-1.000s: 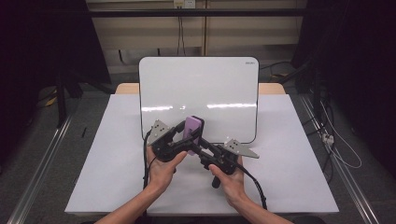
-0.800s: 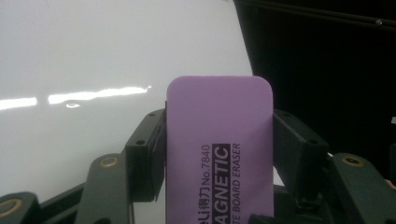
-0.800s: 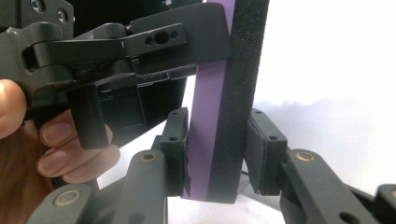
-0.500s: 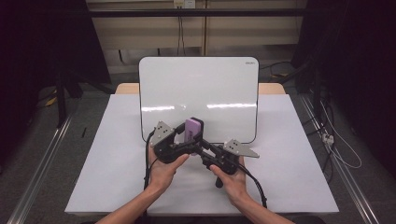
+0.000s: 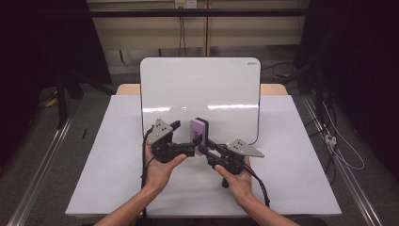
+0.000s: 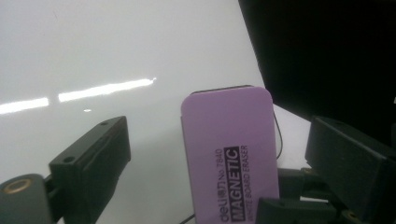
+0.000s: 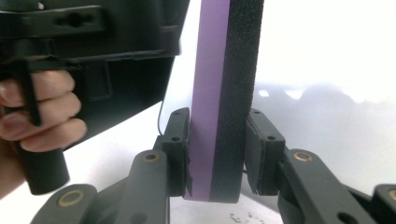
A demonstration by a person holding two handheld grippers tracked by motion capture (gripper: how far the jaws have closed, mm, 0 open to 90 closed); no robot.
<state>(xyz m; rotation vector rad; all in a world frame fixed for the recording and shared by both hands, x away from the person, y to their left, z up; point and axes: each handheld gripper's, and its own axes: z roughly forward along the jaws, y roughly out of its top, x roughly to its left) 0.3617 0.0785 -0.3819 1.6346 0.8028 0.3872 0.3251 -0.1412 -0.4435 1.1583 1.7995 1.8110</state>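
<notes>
1. My right gripper is clamped on the purple eraser: in the right gripper view both pads press its two faces, one on the purple plastic back and one on the black felt.
2. My left gripper stands apart, one jaw on each side of the eraser and neither touching it, as the left gripper view shows; the printed label "MAGNETIC WHITE BOARD ERASER" faces that camera.
3. The eraser stands upright, held in the air just in front of the lower edge of the whiteboard, between my two hands.
4. I judge the pick-up done and the eraser secured in the right gripper. What looks left is either a hand-over to the left gripper or bringing the felt to the board; I cannot tell which. The board already looks clean from here.
5. The table carries a white sheet, with the whiteboard lying on its far half and catching strips of ceiling light.
6. Around it the room is dark, with a pale wall behind, cables hanging down it, and metal rails along the floor on both sides.
</notes>
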